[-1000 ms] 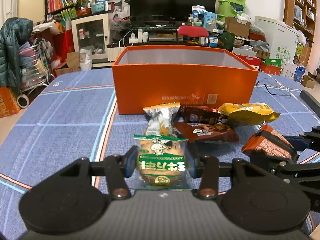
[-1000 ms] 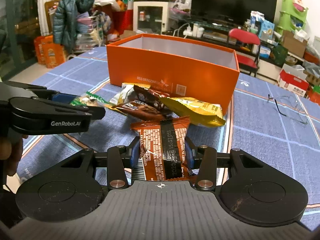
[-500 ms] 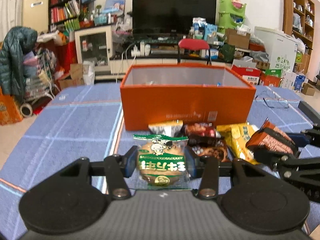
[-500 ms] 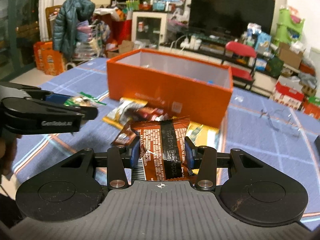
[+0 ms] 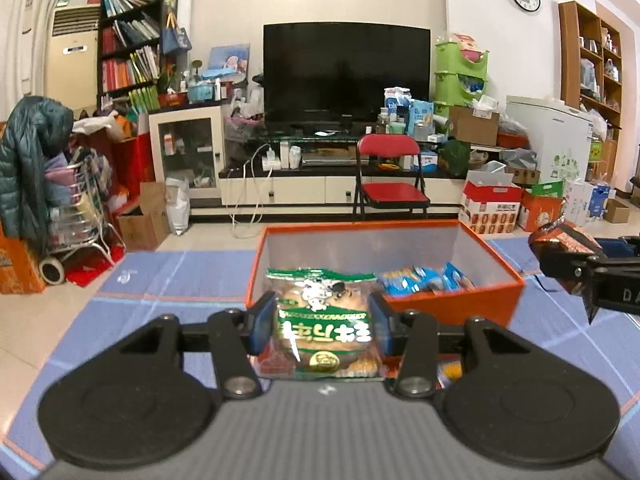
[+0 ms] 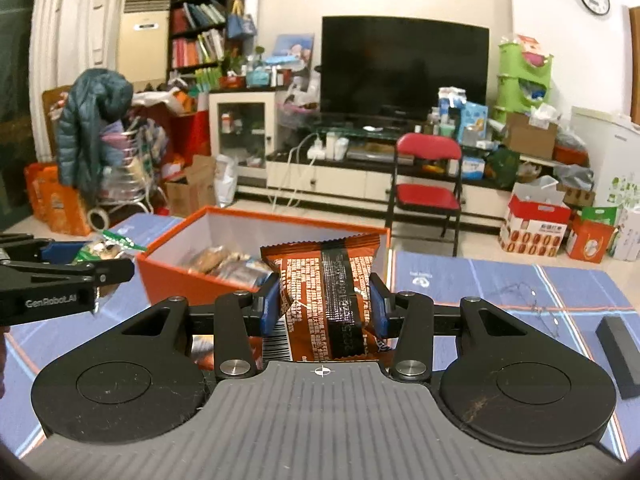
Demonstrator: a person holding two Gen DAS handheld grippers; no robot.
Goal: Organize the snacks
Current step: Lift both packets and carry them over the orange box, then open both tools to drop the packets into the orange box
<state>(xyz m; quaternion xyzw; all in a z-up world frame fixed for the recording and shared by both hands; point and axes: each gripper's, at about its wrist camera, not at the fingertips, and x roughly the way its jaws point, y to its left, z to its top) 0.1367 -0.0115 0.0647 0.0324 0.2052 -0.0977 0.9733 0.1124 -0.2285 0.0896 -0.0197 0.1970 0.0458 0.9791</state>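
**Both grippers carry a snack above the orange box**

Nearest in the left wrist view, the left gripper (image 5: 322, 322) is clamped on a green-labelled cookie packet (image 5: 323, 322), its blue pads pressing the packet's two side edges so the clear wrapper stands upright with the label facing the camera. Holding it by the sides leaves the bottom free, which should let it drop cleanly once the jaws part.

The right gripper (image 6: 323, 306) grips an orange-brown snack packet (image 6: 326, 296) the same way, seam and printed back turned toward its camera, with the wrapper crumpled a little where the pads bite.

Just beyond both sets of fingers sits the orange box (image 5: 460, 304), open-topped on the blue table mat (image 5: 168, 276). Both packets are held above table level and short of the box's near wall, which looks like the carry toward a drop-in. Inside, blue-wrapped snacks (image 5: 424, 278) lie toward the right side in the left view, and the right view shows pale cookie packets (image 6: 222, 260) there too, so the sorting seems partly done.

A pair of glasses (image 6: 528, 300) and a dark block (image 6: 618, 354) rest on the mat to the right, well clear of the box.

Farther off stand a red folding chair (image 5: 386, 172) and a television (image 5: 346, 74).
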